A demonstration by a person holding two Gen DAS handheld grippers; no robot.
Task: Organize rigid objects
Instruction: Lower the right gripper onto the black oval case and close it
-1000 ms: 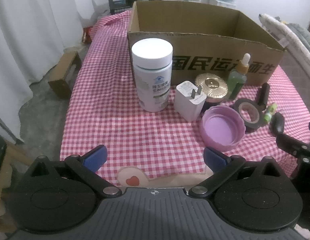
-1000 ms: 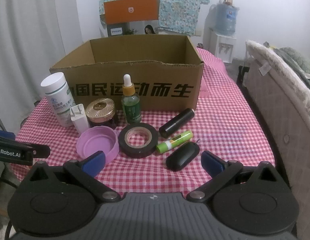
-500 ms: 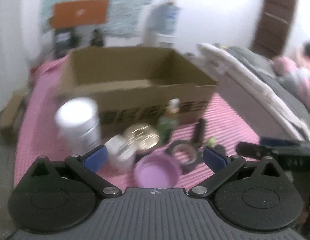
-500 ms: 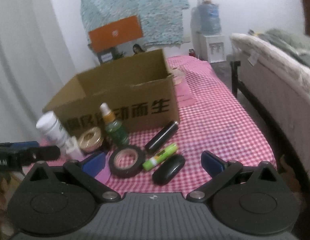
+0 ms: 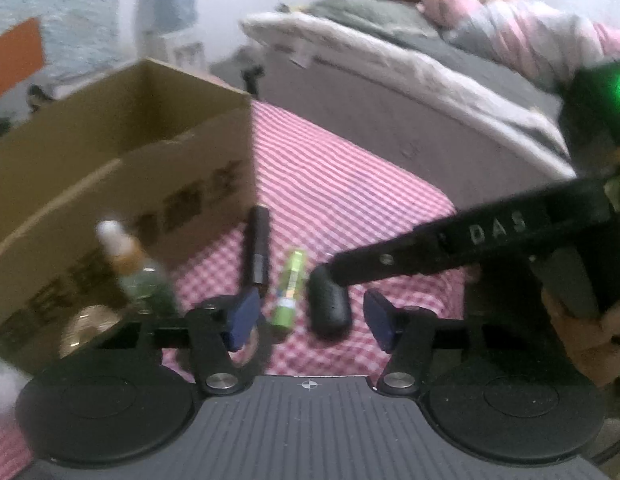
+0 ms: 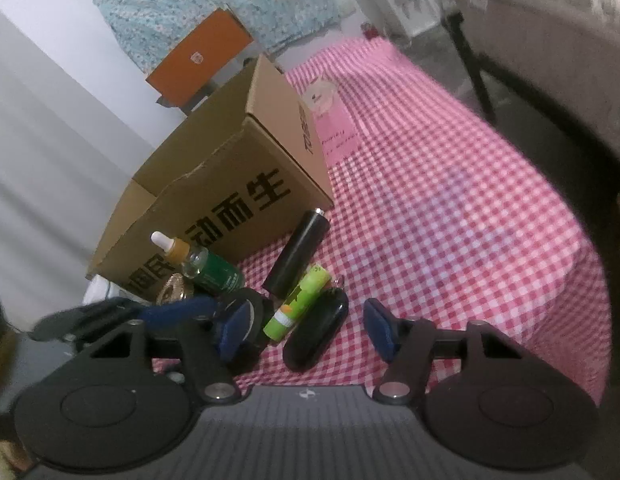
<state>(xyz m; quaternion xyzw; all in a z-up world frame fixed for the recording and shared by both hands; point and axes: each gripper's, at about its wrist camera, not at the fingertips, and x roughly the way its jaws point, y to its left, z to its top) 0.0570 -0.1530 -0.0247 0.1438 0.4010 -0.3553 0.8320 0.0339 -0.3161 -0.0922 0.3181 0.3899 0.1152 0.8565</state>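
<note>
My left gripper (image 5: pixel 310 316) is spread wide, nothing between its blue pads (image 5: pixel 242 318); the green tube (image 5: pixel 289 294) and the black oval case (image 5: pixel 328 306) lie in the gap on the checked cloth (image 5: pixel 342 184); my right gripper (image 6: pixel 305 326) gapes just as wide over the same pair, gripping nothing. The picture is smeared on the left side — the black cylinder (image 5: pixel 258 248) behind my near pad is readable, the dropper bottle (image 5: pixel 137 272) only a blur, and the gold lid (image 5: pixel 87 328) is half cut off by my own frame. From the right, the tape roll (image 6: pixel 245 320) is mostly hidden behind my pad; a white bottle (image 6: pixel 99 292) barely peeks out; the cardboard box (image 6: pixel 229 184) stands open just behind — I cannot see inside it.
</note>
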